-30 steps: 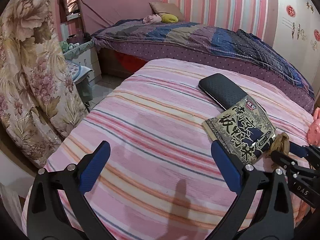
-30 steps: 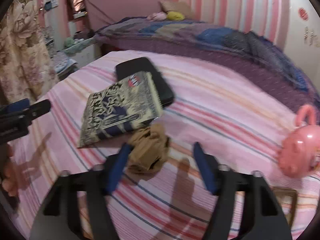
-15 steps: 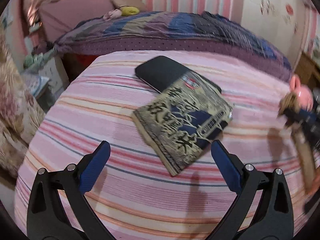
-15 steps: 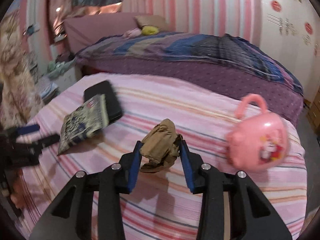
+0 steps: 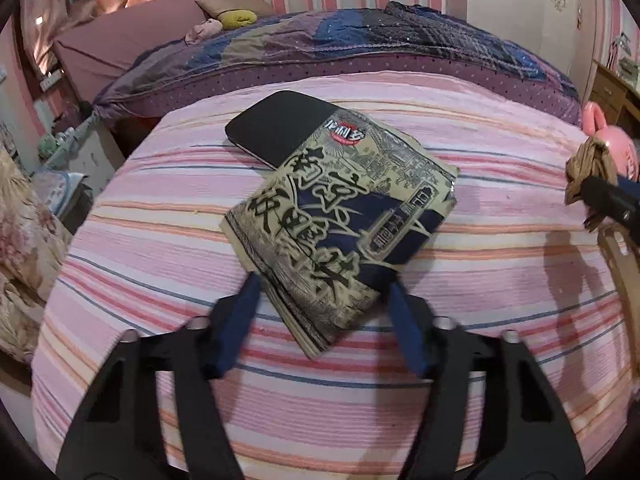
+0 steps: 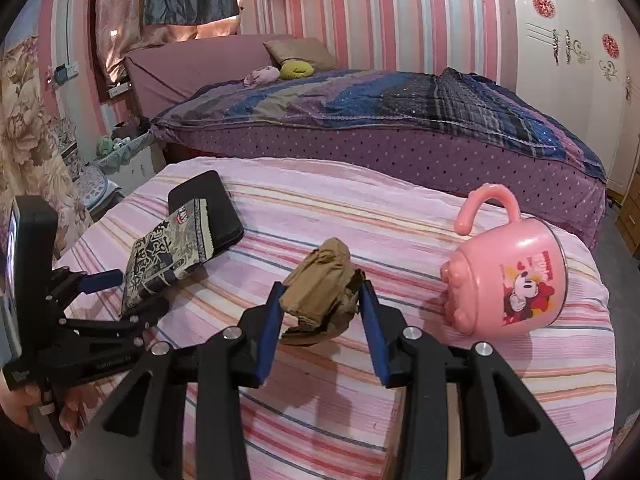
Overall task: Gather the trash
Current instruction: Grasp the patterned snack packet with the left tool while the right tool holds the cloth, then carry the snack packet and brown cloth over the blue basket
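A printed snack packet [image 5: 340, 216] lies on the pink striped bedsheet [image 5: 500, 280], its far end resting on a black case [image 5: 280, 128]. My left gripper [image 5: 324, 292] straddles the packet's near end. Its jaws are closing, and the blue pads are close beside the packet's edges with no clear press. The right wrist view shows the same packet [image 6: 168, 252] with the left gripper [image 6: 124, 292] at its near corner. My right gripper [image 6: 320, 286] is shut on a crumpled brown wad [image 6: 320, 280] and holds it above the sheet. That wad [image 5: 588, 164] also shows at the right edge of the left wrist view.
A pink cartoon mug [image 6: 516, 276] lies on its side to the right of the wad. Behind the striped bed stands a second bed with a purple quilt [image 6: 400, 120]. A flowered curtain [image 6: 24, 120] hangs at the left. A hand [image 6: 20, 412] grips the left tool.
The left gripper came up to the packet and narrowed its jaws around the packet's near end. The right gripper closed on the brown wad, lifted it and carried it rightward.
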Available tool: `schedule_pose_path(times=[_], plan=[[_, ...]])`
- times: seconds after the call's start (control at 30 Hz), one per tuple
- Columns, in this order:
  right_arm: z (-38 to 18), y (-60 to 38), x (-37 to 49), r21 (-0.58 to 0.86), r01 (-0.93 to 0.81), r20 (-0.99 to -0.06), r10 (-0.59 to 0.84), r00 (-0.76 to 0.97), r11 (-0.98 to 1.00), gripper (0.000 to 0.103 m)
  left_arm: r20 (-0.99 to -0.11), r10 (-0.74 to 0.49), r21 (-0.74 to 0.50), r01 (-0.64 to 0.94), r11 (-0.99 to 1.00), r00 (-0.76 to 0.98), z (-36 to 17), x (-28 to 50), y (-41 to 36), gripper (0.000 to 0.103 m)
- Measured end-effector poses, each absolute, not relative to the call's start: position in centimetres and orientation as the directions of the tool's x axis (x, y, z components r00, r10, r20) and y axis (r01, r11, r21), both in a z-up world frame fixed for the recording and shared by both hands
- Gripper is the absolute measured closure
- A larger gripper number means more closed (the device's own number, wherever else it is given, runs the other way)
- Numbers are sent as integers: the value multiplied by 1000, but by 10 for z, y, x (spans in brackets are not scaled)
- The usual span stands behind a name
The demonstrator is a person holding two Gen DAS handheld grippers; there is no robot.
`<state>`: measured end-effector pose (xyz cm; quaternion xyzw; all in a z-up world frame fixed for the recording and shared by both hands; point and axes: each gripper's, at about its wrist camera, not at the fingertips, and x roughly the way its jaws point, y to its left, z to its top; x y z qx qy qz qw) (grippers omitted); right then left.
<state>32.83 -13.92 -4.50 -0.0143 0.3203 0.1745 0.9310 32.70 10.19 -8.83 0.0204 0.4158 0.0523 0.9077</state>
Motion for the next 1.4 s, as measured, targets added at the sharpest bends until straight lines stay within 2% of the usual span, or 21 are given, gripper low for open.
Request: schedule_pose_path(times=[0.07, 0.1, 0.23, 0.33, 0.67, 0.87, 0.97, 1.17, 1.4], plan=[[-42, -143, 327, 79, -331, -595, 310, 741, 940, 65, -749, 111, 70, -90, 994, 653, -88, 326, 106, 62], [-43, -140, 324, 79, -330, -594, 310, 742, 941, 65, -745, 111, 58, -101, 993, 657, -87, 325, 109, 65], [-46, -134, 323, 83, -327, -593, 310, 743, 942, 65, -723, 84, 10, -112, 994, 685, -81, 317, 115, 89], [-47, -133, 324, 75, -332, -593, 309, 743, 940, 65, -704, 92, 9, -120, 993, 704, -72, 308, 116, 97], [-37, -134, 304, 74, -332, -553, 316, 771, 940, 65, -647, 61, -66, -136, 988, 760, -40, 263, 123, 99], [-35, -151, 267, 55, -319, -587, 289, 756, 946, 65, -616, 21, -128, -127, 984, 788, -31, 229, 113, 99], [-30, -171, 243, 49, -289, -601, 260, 756, 956, 65, -607, 30, -110, -121, 986, 794, -29, 209, 96, 99], [-25, -221, 190, 56, -203, -599, 196, 776, 978, 65, -593, -25, -159, -86, 984, 805, -23, 167, 52, 99], [-14, -300, 127, 38, -82, -590, 89, 803, 996, 65, -602, -82, -118, 14, 993, 794, -20, 129, -25, 99]])
